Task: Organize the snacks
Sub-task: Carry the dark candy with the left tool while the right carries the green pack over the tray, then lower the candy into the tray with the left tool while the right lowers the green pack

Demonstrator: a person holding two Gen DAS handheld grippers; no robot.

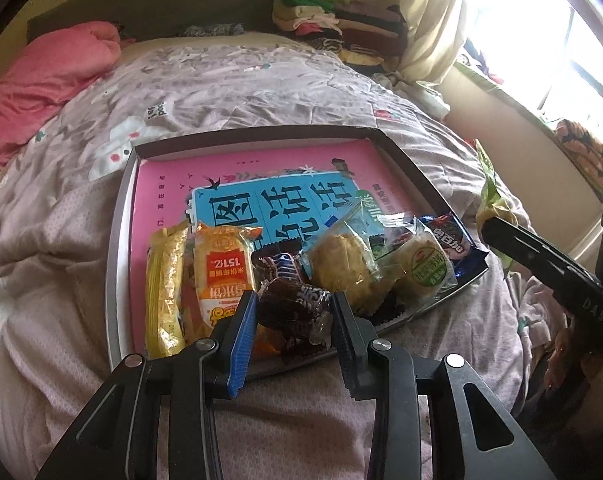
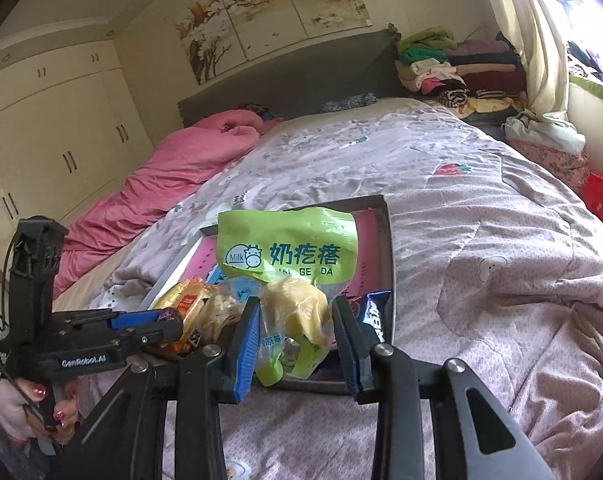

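Your left gripper [image 1: 293,316] is partly closed, pads on either side of a dark brown candy [image 1: 291,306] at the near edge of the tray [image 1: 119,216] (contact looks real, firm grip likely). The candy sits on the snack pile, just right of the orange pack [image 1: 217,268] and gold pack [image 1: 166,292].

Your right gripper [image 2: 295,320] is about as wide, holding a green milk-snack bag [image 2: 285,252] by its lower end over the tray's near right. The bag stands up and flops.

Handling, my read: all light, film-wrapped, slippery, crinkly. The candy is small and firm, so pinch across the body, not the twisted ends. The pastry [image 1: 347,268] is prob. crumbly; take it by the seam w/ light force.
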